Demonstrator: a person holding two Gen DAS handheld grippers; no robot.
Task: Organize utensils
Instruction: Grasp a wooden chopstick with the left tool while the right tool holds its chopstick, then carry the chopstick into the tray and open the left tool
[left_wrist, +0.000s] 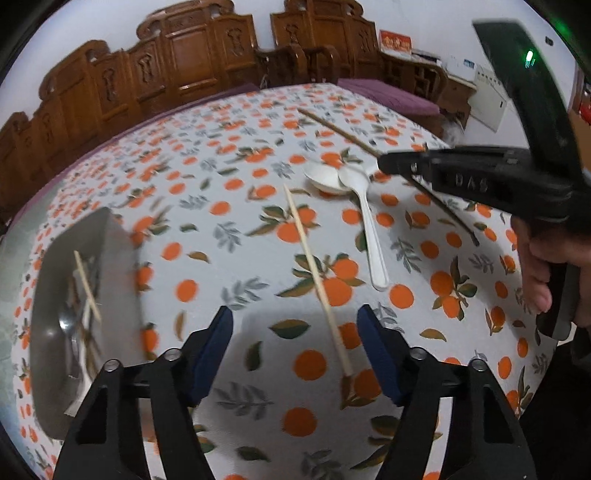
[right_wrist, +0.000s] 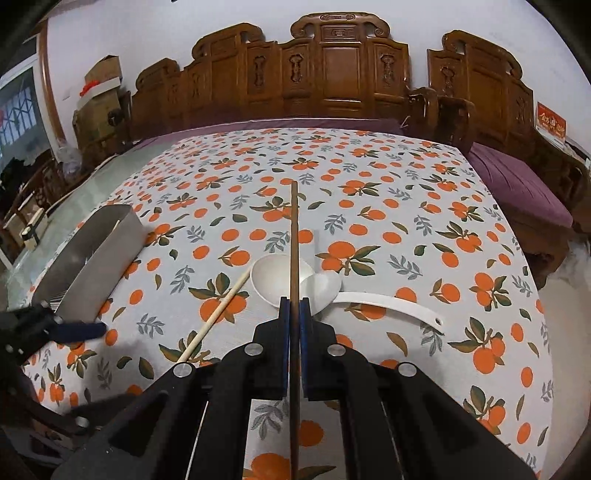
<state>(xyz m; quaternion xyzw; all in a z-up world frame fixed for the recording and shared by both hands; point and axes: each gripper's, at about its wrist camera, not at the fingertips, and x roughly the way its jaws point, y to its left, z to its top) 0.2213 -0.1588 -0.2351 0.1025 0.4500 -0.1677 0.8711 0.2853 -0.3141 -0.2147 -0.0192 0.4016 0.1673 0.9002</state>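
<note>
My left gripper (left_wrist: 294, 314) hangs open just above the orange-print tablecloth. A pale wooden chopstick (left_wrist: 317, 280) lies flat between its blue pads, close to the right one, and neither pad presses on it. My right gripper (right_wrist: 294, 304) is shut on a dark brown chopstick (right_wrist: 294, 229), which points straight ahead above two white spoons (right_wrist: 273, 277) (right_wrist: 388, 304). The left wrist view shows that gripper (left_wrist: 386, 163) at the upper right, holding the dark chopstick (left_wrist: 332, 127) over the spoons (left_wrist: 369, 221). A metal tray (left_wrist: 114, 258) at the left holds another pale chopstick (left_wrist: 86, 284) and several utensils.
A carved wooden bench (right_wrist: 340, 74) with a purple cushion (right_wrist: 517, 184) runs behind and to the right of the table. A hand (left_wrist: 543, 266) grips the right tool's handle. The metal tray (right_wrist: 107, 251) stands near the table's left edge. Boxes (right_wrist: 103, 88) are stacked at the far left.
</note>
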